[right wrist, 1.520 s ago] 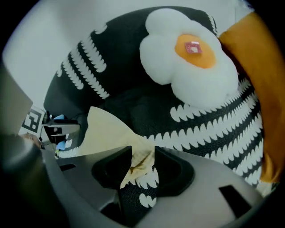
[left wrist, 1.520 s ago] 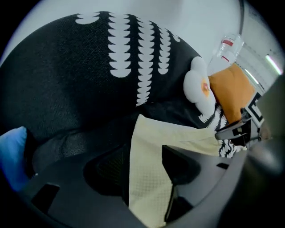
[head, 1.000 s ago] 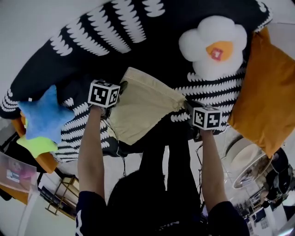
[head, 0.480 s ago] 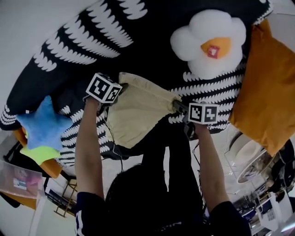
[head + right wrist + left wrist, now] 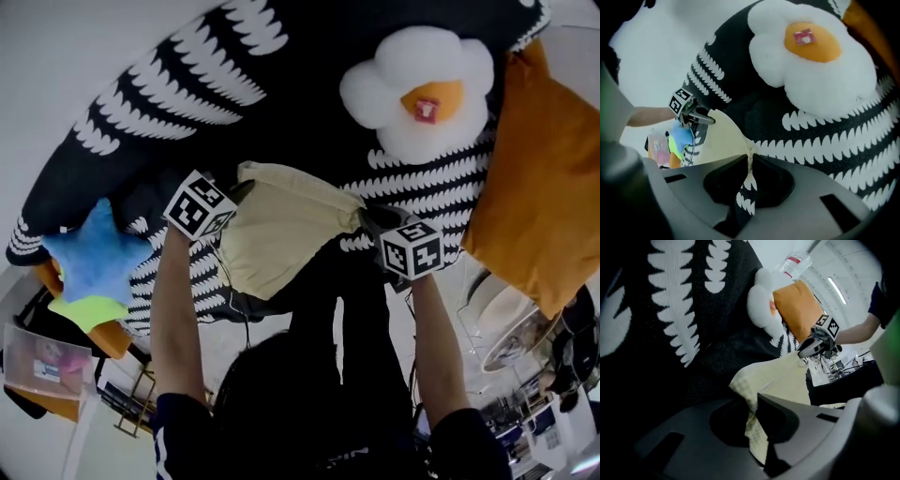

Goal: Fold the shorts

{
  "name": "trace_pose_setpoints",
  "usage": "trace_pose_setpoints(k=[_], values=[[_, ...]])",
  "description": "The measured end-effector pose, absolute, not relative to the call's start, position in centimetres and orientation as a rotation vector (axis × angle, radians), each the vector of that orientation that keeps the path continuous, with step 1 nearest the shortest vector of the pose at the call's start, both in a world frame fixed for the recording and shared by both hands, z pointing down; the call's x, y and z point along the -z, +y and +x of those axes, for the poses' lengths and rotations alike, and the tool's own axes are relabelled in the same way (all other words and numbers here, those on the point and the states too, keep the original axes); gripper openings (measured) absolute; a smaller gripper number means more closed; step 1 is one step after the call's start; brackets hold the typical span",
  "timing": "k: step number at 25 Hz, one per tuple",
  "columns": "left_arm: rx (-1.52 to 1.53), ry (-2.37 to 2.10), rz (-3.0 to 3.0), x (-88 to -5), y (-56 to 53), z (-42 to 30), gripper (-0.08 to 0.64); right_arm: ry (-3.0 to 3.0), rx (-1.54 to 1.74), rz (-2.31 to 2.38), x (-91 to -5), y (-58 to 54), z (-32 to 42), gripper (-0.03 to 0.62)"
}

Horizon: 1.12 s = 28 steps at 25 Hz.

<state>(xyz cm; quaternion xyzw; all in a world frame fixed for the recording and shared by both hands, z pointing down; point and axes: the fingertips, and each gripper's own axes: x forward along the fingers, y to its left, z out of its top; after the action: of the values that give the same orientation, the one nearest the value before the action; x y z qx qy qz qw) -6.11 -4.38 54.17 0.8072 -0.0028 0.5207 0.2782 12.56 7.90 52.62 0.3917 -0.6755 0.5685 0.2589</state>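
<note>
The cream shorts lie on a black blanket with white leaf marks. My left gripper is at the shorts' upper left corner, and my right gripper is at the upper right corner. In the left gripper view the jaws are closing, with a fold of the cream cloth pinched between them. In the right gripper view the jaws are closing too, nipping the thin edge of the shorts. Each gripper view shows the other gripper across the cloth.
A fried-egg pillow sits beyond the shorts. An orange cushion lies at the right and a blue star pillow at the left. The blanket's near edge runs just below the shorts, by the person's dark legs.
Both grippers have closed on the shorts' upper corners and risen slightly. The left cube has rolled, and the shorts' top edge now bunches up between the two.
</note>
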Motion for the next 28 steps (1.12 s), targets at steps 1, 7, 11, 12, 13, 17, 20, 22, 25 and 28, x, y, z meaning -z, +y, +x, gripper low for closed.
trace_pose_setpoints(k=[1, 7, 11, 12, 13, 17, 20, 22, 25, 28], values=[[-1.387, -0.012, 2.183, -53.4, -4.7, -6.1, 0.032, -1.858, -1.515, 1.066, -51.9, 7.6, 12.9, 0.043], [-1.201, -0.137, 2.315, -48.9, -8.0, -4.1, 0.034, -1.987, -1.283, 1.193, -47.1, 2.5, 16.5, 0.043], [-1.185, -0.274, 2.367, -48.9, -11.5, -0.3, 0.034, -2.030, -1.177, 1.196, -46.5, -1.2, 20.3, 0.043], [-1.179, -0.315, 2.377, -48.9, -12.3, 0.4, 0.034, -2.038, -1.151, 1.196, -46.3, -2.0, 20.9, 0.043], [-1.168, -0.359, 2.391, -48.7, -13.1, 0.7, 0.034, -2.050, -1.113, 1.196, -45.9, -2.8, 21.1, 0.043], [-1.128, -0.508, 2.461, -46.9, -14.8, -0.2, 0.034, -2.136, -0.899, 1.179, -43.4, -4.5, 19.6, 0.043], [-1.104, -0.610, 2.483, -46.1, -14.5, -1.7, 0.034, -2.230, -0.667, 1.069, -40.8, -3.2, 16.8, 0.043], [-1.089, -0.679, 2.483, -45.6, -13.6, -3.5, 0.035, -2.279, -0.521, 0.925, -39.3, -0.8, 14.0, 0.041], [-1.069, -0.738, 2.482, -44.9, -11.1, -6.8, 0.035, -2.304, -0.384, 0.709, -38.1, 3.8, 9.6, 0.041], [-1.095, -0.768, 2.502, -44.2, -7.9, -9.8, 0.035, -2.329, -0.296, 0.559, -37.7, 8.3, 5.5, 0.041]])
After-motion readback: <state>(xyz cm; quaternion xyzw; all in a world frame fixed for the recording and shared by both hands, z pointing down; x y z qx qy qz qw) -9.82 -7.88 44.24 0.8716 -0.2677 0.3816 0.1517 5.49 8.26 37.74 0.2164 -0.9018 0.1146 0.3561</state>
